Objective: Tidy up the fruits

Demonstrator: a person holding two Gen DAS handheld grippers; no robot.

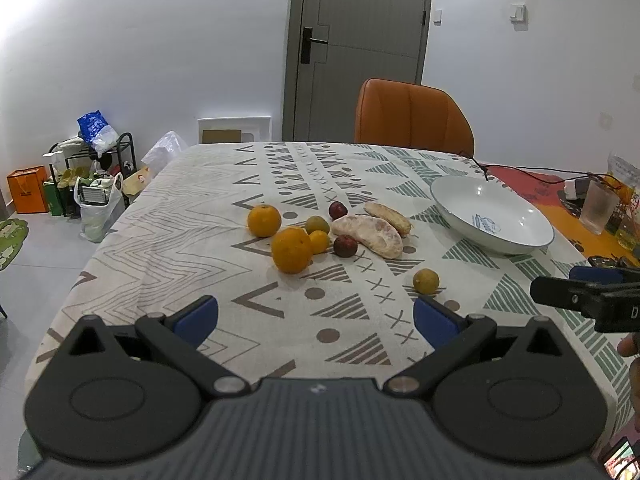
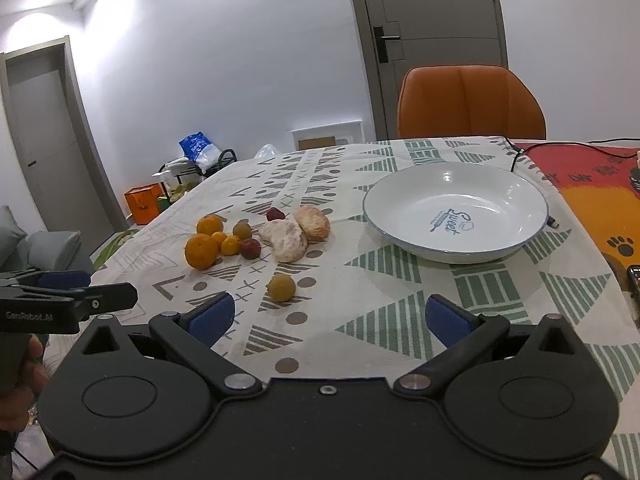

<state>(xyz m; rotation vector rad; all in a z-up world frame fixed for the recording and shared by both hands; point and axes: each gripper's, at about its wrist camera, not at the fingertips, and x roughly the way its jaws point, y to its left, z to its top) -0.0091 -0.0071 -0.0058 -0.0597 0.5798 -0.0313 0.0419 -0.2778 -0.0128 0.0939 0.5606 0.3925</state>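
The left tool (image 1: pixel 316 316) and right tool (image 2: pixel 330 318) both hover with jaws wide, holding nothing. Fruits (image 1: pixel 320 232) lie clustered on the table (image 1: pixel 200 216), left of the white bowl (image 2: pixel 456 212); one yellowish fruit (image 2: pixel 281 287) sits apart, nearer the tools.

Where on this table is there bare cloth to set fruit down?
Free: inside the white blue-rimmed bowl, and the patterned tablecloth between the bowl, the lone yellowish fruit and the open right gripper. Crowded: the cluster around the large orange and peeled citrus segment.
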